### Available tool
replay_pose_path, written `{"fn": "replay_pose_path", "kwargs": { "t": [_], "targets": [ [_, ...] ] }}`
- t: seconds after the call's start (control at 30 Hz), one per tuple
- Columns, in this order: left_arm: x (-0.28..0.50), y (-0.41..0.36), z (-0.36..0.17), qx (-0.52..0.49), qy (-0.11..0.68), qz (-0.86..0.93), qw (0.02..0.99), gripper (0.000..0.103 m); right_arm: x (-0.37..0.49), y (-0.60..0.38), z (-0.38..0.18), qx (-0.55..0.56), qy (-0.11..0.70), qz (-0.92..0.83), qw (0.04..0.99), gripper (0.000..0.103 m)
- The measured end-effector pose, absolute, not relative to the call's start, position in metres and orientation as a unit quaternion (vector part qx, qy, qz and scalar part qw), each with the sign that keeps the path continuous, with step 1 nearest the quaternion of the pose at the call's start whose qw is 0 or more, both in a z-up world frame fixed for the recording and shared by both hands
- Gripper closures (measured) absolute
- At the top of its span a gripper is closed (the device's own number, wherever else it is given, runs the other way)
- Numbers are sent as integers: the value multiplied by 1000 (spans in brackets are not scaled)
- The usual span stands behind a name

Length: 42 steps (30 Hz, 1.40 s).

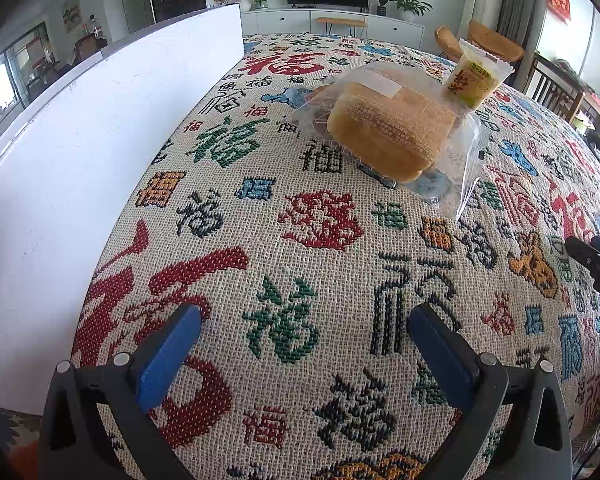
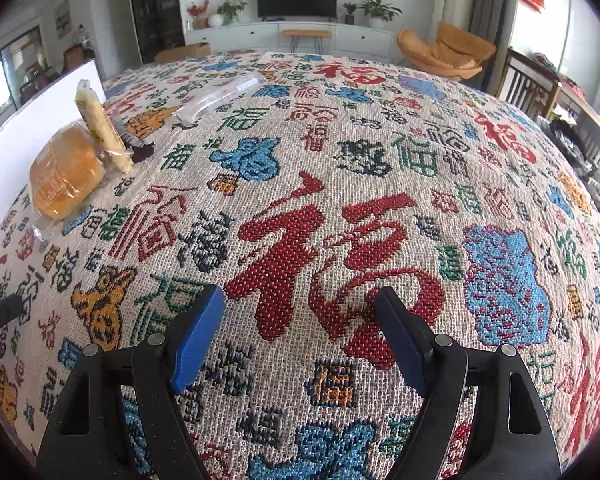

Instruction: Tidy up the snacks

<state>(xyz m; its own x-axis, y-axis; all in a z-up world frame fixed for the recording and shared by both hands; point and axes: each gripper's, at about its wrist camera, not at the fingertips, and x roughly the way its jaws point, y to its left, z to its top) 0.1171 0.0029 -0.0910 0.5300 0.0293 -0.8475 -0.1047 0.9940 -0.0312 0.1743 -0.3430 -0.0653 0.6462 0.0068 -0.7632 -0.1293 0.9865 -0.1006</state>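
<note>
A bagged loaf of bread [image 1: 392, 128] lies on the patterned tablecloth [image 1: 300, 240], with a yellow-green snack packet [image 1: 474, 78] leaning behind it. My left gripper [image 1: 304, 332] is open and empty, well short of the bread. In the right wrist view the bread [image 2: 66, 174] and the packet [image 2: 100, 126] are at the far left, with a dark wrapped snack [image 2: 138, 146] beside them and a clear wrapper [image 2: 220, 94] farther back. My right gripper [image 2: 300, 320] is open and empty over bare cloth; its tip shows in the left wrist view [image 1: 592, 260].
A white board [image 1: 100, 140] stands along the table's left side. A TV cabinet [image 2: 296, 36], an orange chair [image 2: 444, 54] and wooden chairs [image 2: 540, 88] stand beyond the table.
</note>
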Motion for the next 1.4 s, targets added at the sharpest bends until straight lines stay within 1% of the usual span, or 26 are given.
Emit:
{"fn": "replay_pose_path", "kwargs": {
  "t": [0.53,0.77,1.1,1.17,1.2,1.27,1.33,1.4],
  "targets": [
    [117,4,-91,-43,482,42,874,0,174,-343,-65,-73,419,38,904,22],
    [114,20,-88,-78,476,59,874,0,174,-343,-65,-73,419,38,904,22],
    [115,14,-92,-56,480,67,873,0,181,-341,-65,-60,428,33,901,19],
    [115,15,-92,-56,480,67,873,0,188,-338,-60,-38,445,38,894,20],
    [115,15,-92,-56,480,67,873,0,190,-336,-54,-6,444,59,894,20],
    [115,14,-92,-56,480,68,873,0,192,-325,-35,54,418,110,900,20],
    [116,14,-92,-56,479,69,873,0,198,-298,-14,50,392,148,907,20],
    [116,14,-92,-56,479,69,873,0,210,-262,1,22,381,190,905,20]
  ]
}}
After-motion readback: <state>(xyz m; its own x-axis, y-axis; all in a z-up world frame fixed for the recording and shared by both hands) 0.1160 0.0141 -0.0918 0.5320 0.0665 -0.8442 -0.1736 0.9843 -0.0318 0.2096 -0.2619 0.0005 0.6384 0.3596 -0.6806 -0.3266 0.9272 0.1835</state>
